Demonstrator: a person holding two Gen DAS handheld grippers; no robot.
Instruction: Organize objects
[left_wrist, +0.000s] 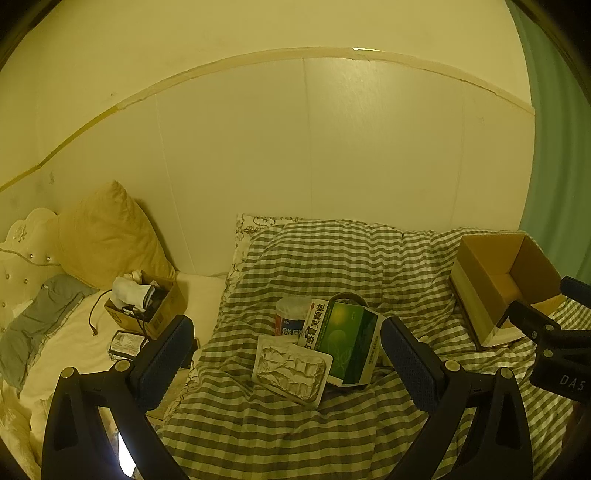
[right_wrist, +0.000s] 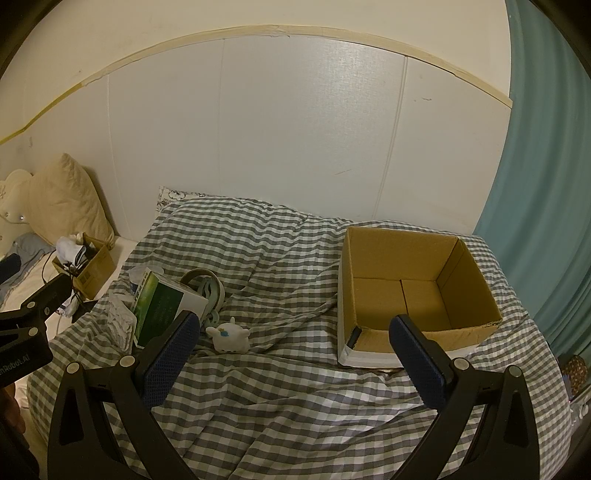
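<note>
A pile of objects lies on the checked blanket (left_wrist: 332, 258): a green medicine box (left_wrist: 345, 341), a foil blister pack (left_wrist: 291, 369) in front of it, a white jar (left_wrist: 290, 319) behind, and a headphone band (right_wrist: 207, 284). A small white plush toy (right_wrist: 227, 334) sits alone beside the pile. An empty open cardboard box (right_wrist: 413, 291) stands on the right; it also shows in the left wrist view (left_wrist: 498, 280). My left gripper (left_wrist: 286, 350) is open above the pile. My right gripper (right_wrist: 295, 345) is open and empty between the plush and the box.
A smaller cardboard box (left_wrist: 147, 310) full of cables and cloth stands at the left on the white sheet, with a small packet (left_wrist: 125, 345) beside it. A yellow pillow (left_wrist: 107, 236) leans on the wall. A teal curtain (right_wrist: 546, 184) hangs at the right.
</note>
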